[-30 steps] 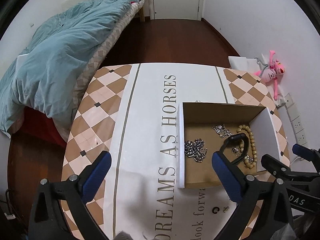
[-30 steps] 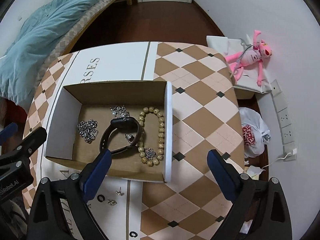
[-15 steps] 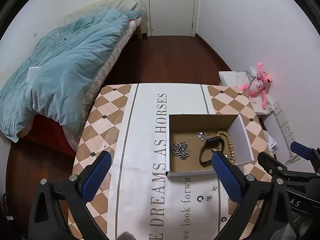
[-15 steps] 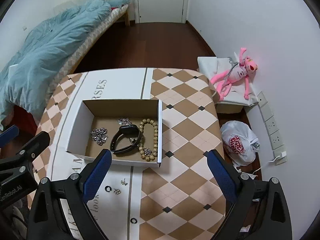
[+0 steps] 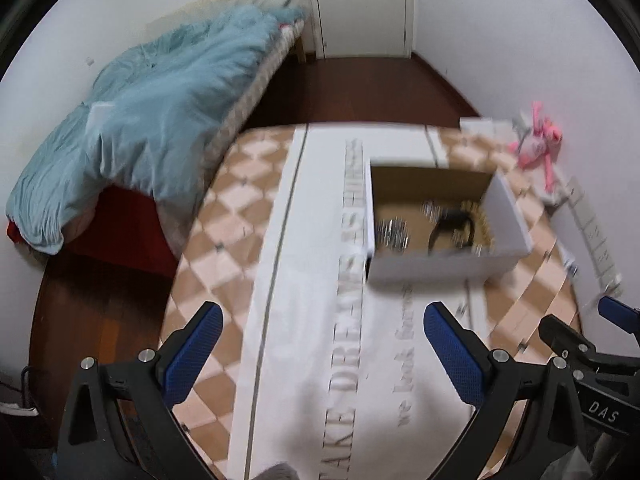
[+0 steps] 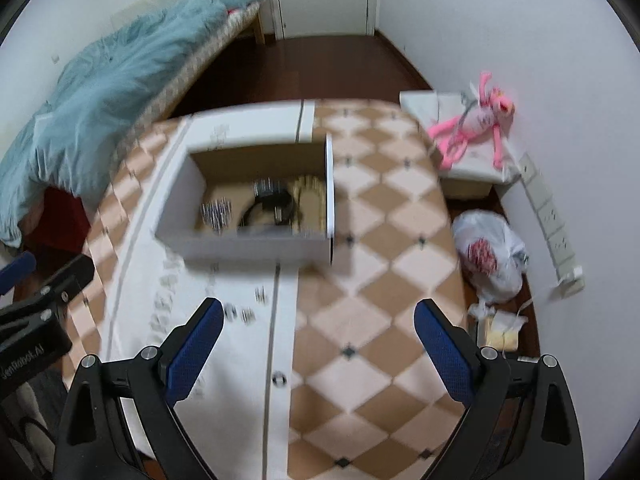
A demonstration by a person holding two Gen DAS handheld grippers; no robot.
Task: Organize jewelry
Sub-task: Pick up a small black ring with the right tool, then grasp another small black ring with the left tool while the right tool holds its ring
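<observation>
Both tongs, left (image 5: pixel 320 346) and right (image 6: pixel 318 340), are drawn further back from the box (image 6: pixel 244 246), spread apart and empty. The jewelry (image 6: pixel 276 200) lies inside it on the checked desk (image 6: pixel 372 280), beside a bed (image 5: pixel 160 112).

Matt brown cardboard box (image 6: pixel 256 246) with white outer walls, shiny metal chains (image 6: pixel 218 212) at its 9 o'clock, smooth checked tablecloth (image 6: pixel 372 280), glossy dark wood floor (image 5: pixel 360 92), soft blue quilt (image 5: pixel 140 128), textured blue finger pads (image 5: pixel 450 354).
</observation>
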